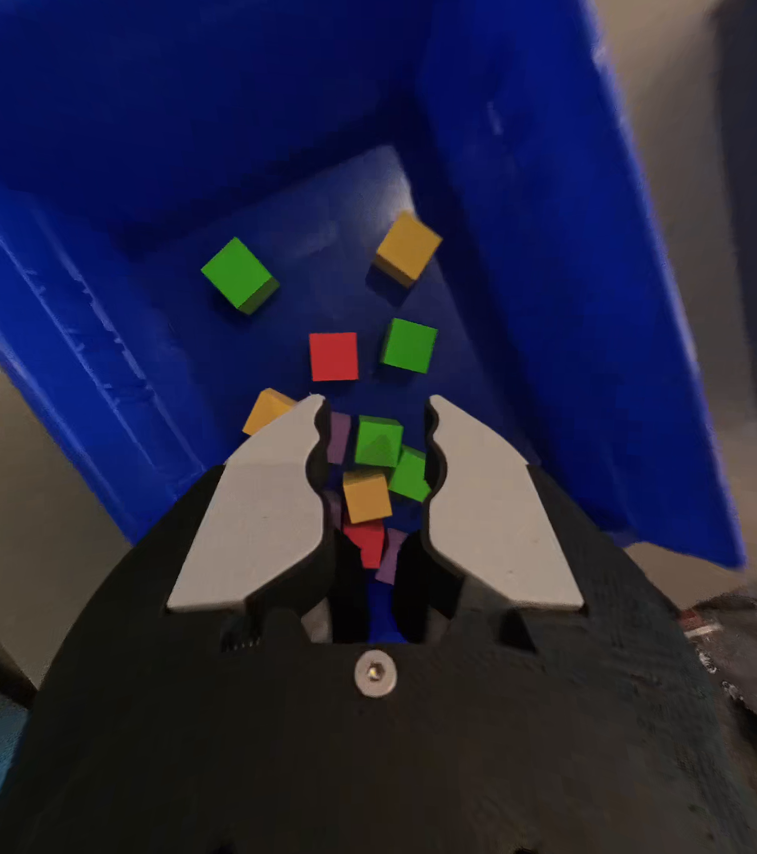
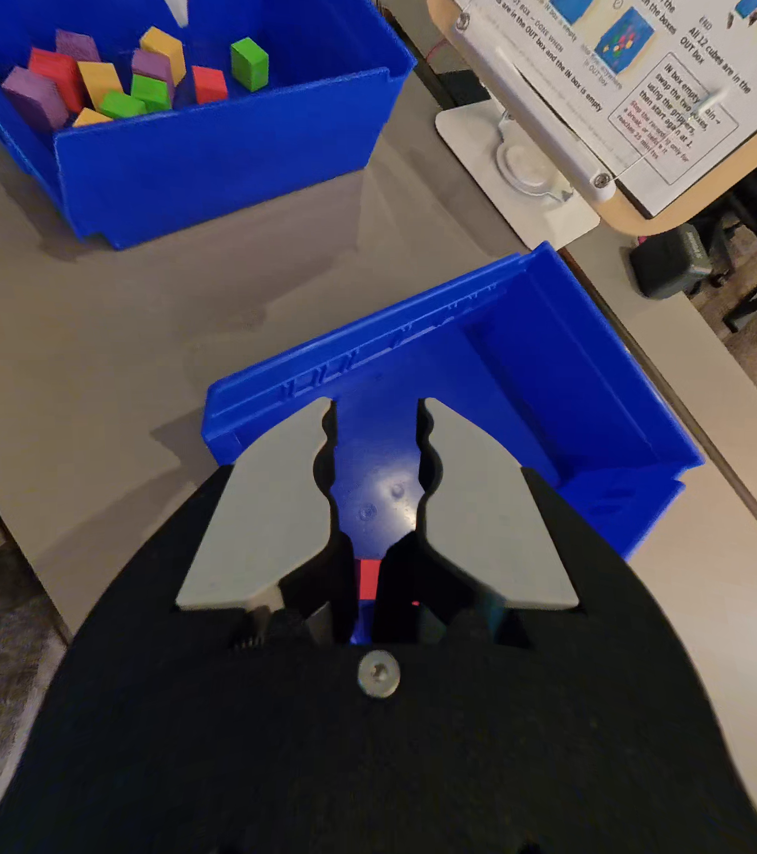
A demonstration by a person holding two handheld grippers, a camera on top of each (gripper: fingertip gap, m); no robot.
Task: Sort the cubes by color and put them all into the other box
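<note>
In the left wrist view my left gripper (image 1: 374, 402) is open and empty, hovering over a blue bin (image 1: 529, 323) of small cubes. Beyond the fingertips lie a red cube (image 1: 334, 356), two green cubes (image 1: 238, 275) (image 1: 409, 345) and a yellow cube (image 1: 406, 247). Between the fingers show more green, yellow (image 1: 366, 497), red and purple cubes, heaped together. In the right wrist view my right gripper (image 2: 376, 404) is open over a second blue bin (image 2: 598, 393). A sliver of a red cube (image 2: 368, 577) shows low in the gap between its fingers. The bin of cubes (image 2: 210, 152) stands far left.
The bins stand on a beige table (image 2: 90, 323). A white stand base (image 2: 515, 171) and a tilted board with a printed sheet (image 2: 621, 92) are at the back right. The table's right edge (image 2: 714, 439) drops to a floor with chair legs.
</note>
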